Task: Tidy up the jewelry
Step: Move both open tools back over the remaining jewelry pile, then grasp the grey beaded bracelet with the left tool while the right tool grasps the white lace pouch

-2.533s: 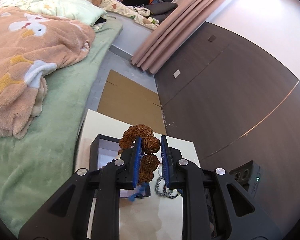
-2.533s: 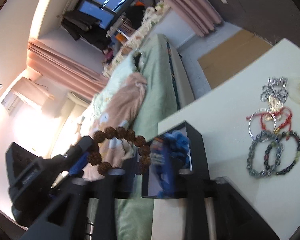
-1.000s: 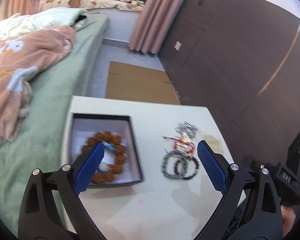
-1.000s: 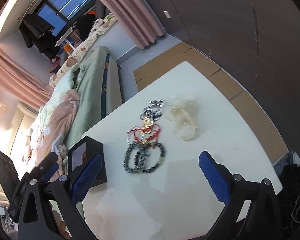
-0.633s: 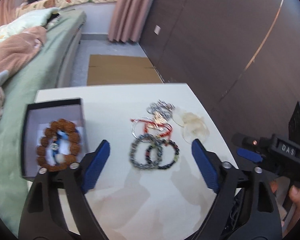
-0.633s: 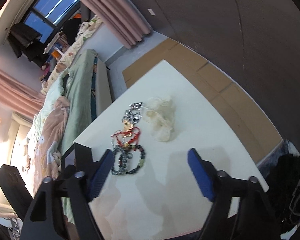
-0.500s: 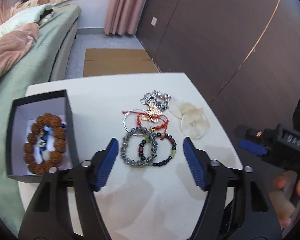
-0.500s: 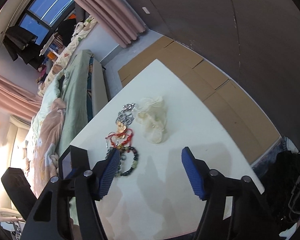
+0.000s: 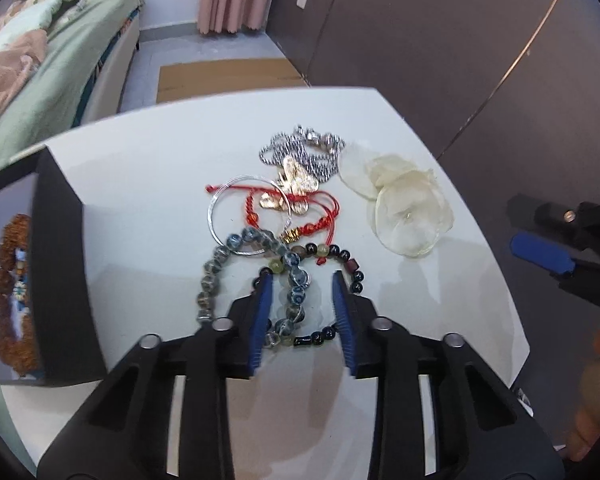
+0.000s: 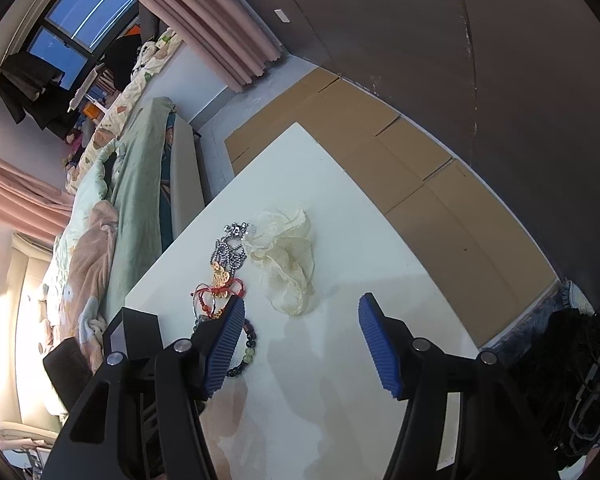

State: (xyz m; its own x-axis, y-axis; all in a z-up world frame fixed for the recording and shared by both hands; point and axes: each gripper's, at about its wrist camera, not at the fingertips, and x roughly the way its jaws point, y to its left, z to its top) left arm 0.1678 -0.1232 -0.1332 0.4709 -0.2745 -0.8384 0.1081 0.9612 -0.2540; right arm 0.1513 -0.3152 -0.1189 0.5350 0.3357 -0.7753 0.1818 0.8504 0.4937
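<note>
The grey-blue bead bracelet (image 9: 236,276) lies flat on the white desk (image 9: 148,184), and its near side, where it overlaps the dark mixed-bead bracelet (image 9: 340,292), sits between the blue pads of the left claw (image 9: 302,312). The jaws have just been closing and now stand narrow, but the pads are not seen pressing on any bead, so nothing is held.

Just beyond the claw's tips a thin silver bangle (image 9: 240,216) crosses the grey-blue bracelet, with the red cord bracelet (image 9: 312,216) and gold butterfly charm (image 9: 296,184) tangled over it; farther ahead lie the silver ball chain (image 9: 300,152) and, to its right, a pale organza pouch (image 9: 408,208). To the left of the claw stands the black box (image 9: 60,280), with a brown seed bracelet (image 9: 8,292) already inside.

The right claw (image 10: 300,340) hovers over bare desk, jaws half open and empty, the pouch just ahead of it.

The likeliest fault from here is judged to be a double pick: both overlapped bracelets lie in the gap, so a squeeze could catch both. A lift could also drag the bangle and the cord tangle along. Round beads may roll out from between the pads if pinched off-centre.
</note>
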